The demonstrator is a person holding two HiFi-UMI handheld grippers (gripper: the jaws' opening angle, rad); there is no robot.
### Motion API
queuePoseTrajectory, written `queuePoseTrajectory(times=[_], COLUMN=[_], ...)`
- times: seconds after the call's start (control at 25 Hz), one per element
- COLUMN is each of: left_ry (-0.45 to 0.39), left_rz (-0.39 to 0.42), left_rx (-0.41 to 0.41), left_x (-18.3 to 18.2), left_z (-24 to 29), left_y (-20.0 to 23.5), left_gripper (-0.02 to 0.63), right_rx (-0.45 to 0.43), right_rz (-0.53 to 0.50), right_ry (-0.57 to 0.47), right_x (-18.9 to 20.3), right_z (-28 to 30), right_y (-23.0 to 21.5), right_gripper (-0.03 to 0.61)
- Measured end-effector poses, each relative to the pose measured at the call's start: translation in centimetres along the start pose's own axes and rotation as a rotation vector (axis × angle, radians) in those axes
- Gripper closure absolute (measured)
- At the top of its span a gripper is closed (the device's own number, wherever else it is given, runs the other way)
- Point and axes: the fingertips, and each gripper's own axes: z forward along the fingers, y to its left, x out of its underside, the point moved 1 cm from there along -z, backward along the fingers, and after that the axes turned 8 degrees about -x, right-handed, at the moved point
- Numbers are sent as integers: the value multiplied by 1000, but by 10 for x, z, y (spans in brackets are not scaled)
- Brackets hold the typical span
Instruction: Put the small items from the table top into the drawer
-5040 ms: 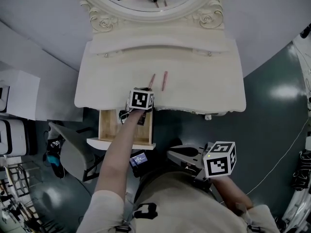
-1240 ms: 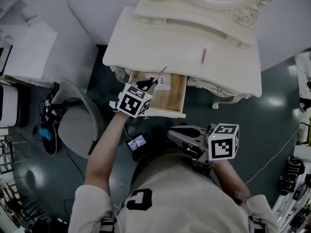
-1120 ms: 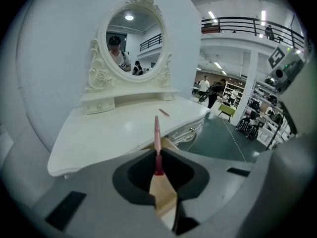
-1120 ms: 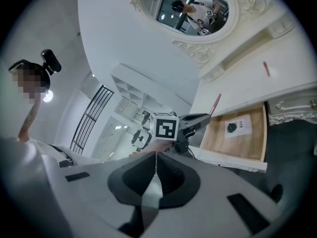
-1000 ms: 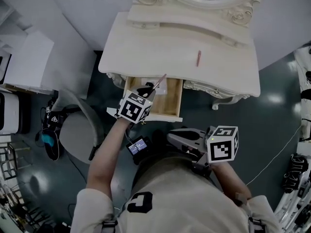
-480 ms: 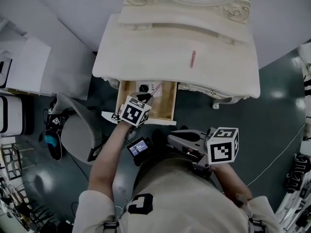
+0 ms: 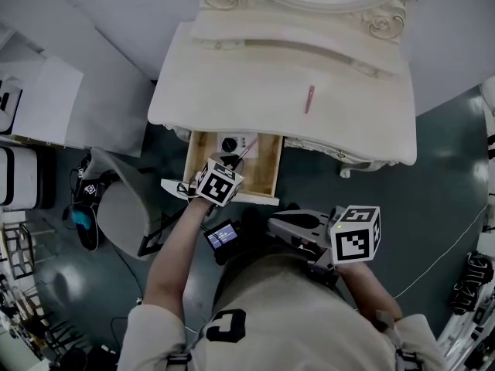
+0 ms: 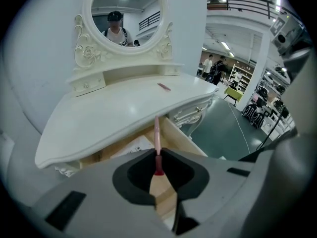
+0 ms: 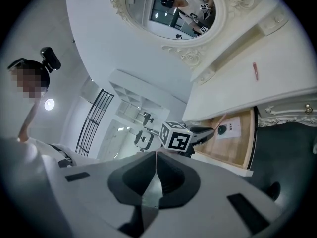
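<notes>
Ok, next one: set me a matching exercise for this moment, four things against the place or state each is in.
Things
1. nearer thin pink stick
2. farther thin pink stick
3. white paper sheet
4. right gripper

Places or states
A. shut, with nothing between its jaws
B. lying flat inside the open wooden drawer
C. clamped in the left gripper, over the drawer
D. lying on the cream dressing table top

Pairs: 1-C, 2-D, 3-B, 4-A
</notes>
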Motion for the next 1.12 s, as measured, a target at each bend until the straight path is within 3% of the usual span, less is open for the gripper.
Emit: queuePoseTrajectory(times=[0.44,1.12], left_ry=[62,120], left_rz=[40,66], left_rx=[-30,-11], left_x=[12,20], left_z=[16,48], left_y=[7,7], left_gripper=[525,525], right_rx=[-17,14], right_rz=[17,54], right_ry=[30,30], right_x=[-5,-8], right_z=[8,5], right_y=[-5,-19], right_gripper=[549,548])
